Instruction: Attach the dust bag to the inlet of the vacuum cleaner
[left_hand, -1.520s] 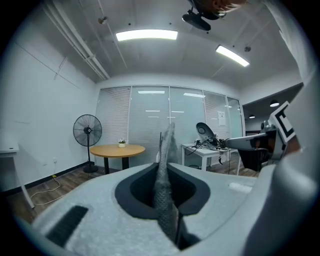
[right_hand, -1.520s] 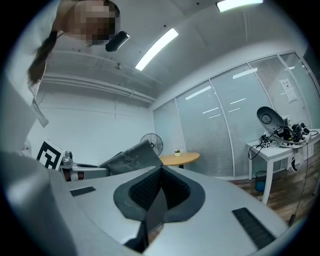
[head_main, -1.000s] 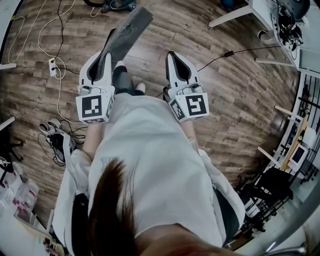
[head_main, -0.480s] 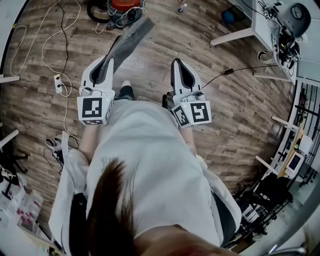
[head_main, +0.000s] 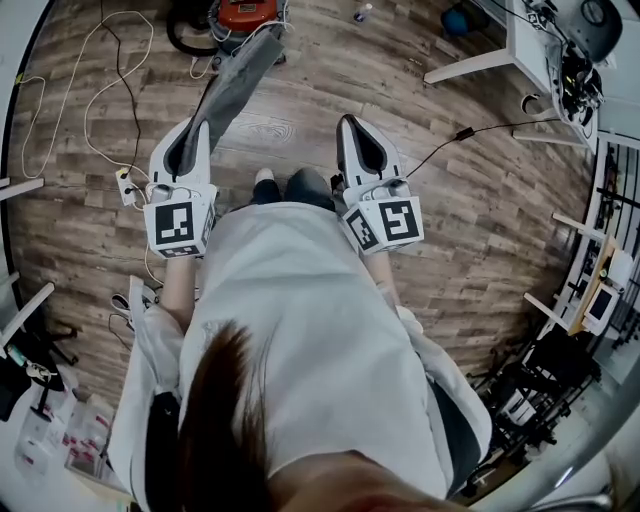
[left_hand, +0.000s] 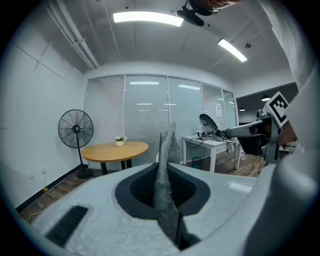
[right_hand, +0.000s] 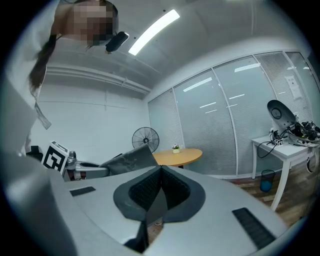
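Note:
In the head view a flat grey dust bag sticks forward out of my left gripper, which is shut on its near end. The left gripper view shows the bag edge-on, pinched between the pads and rising upright. A red vacuum cleaner with a dark hose lies on the wood floor at the top edge, just beyond the bag's far end. My right gripper is held level beside it, shut with nothing in it. In the right gripper view the bag shows to the left.
White cables and a power strip trail over the floor at left. A white desk with gear stands at the top right, a black cable running from it. Ahead are a round wooden table and a standing fan.
The person has walked forward: the floor has slid down the view and the red vacuum cleaner has come closer at the top. Both grippers keep their pose, the bag still held.

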